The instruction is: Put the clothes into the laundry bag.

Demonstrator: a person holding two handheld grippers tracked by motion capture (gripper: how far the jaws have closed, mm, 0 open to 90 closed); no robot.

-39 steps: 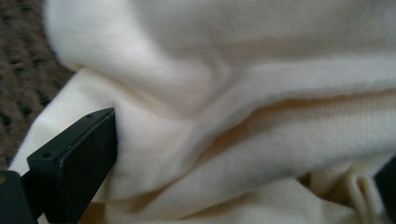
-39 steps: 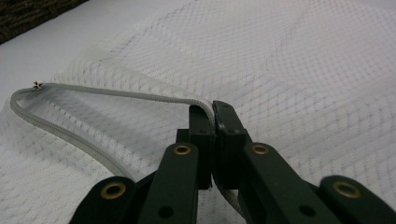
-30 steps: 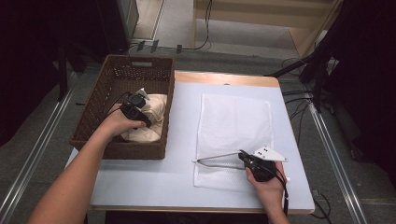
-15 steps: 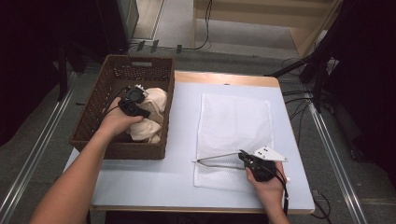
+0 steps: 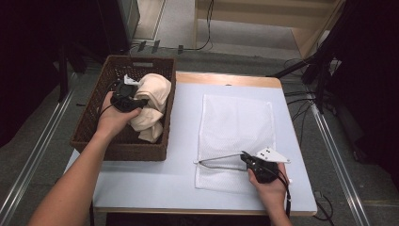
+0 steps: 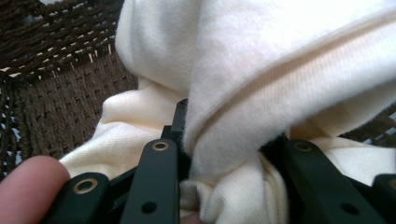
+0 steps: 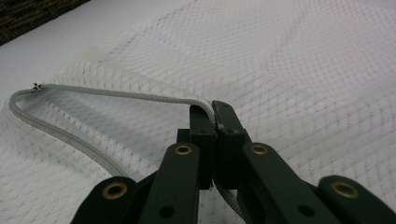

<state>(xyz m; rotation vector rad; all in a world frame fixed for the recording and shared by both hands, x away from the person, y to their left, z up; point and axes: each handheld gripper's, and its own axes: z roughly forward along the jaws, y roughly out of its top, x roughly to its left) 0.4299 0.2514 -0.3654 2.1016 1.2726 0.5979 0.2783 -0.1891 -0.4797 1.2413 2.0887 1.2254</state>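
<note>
A cream cloth (image 5: 151, 96) (image 6: 261, 70) rises out of a brown wicker basket (image 5: 117, 151) at the table's left. My left gripper (image 5: 140, 101) (image 6: 229, 135) is shut on a bunched fold of it; its jaws have just been closing on that fold. One end of the cloth hangs down into the basket. A white mesh bag (image 5: 237, 122) (image 7: 303, 60) lies flat on the right half of the table. My right gripper (image 5: 243, 155) (image 7: 214, 112) is shut on the upper side of the bag's grey zipper edge (image 7: 116, 93), lifting it so the mouth gapes toward the left.
The pale blue table (image 5: 141, 183) has bare surface between basket and bag and along its front edge. The basket's woven wall (image 6: 56, 93) stands close behind the cloth. Cables (image 5: 301, 66) lie on the floor beyond the table's far right corner.
My left gripper has taken hold of the cream cloth and raised it, so the cloth now stands up above the basket's rim. The right gripper and the bag have not moved.
</note>
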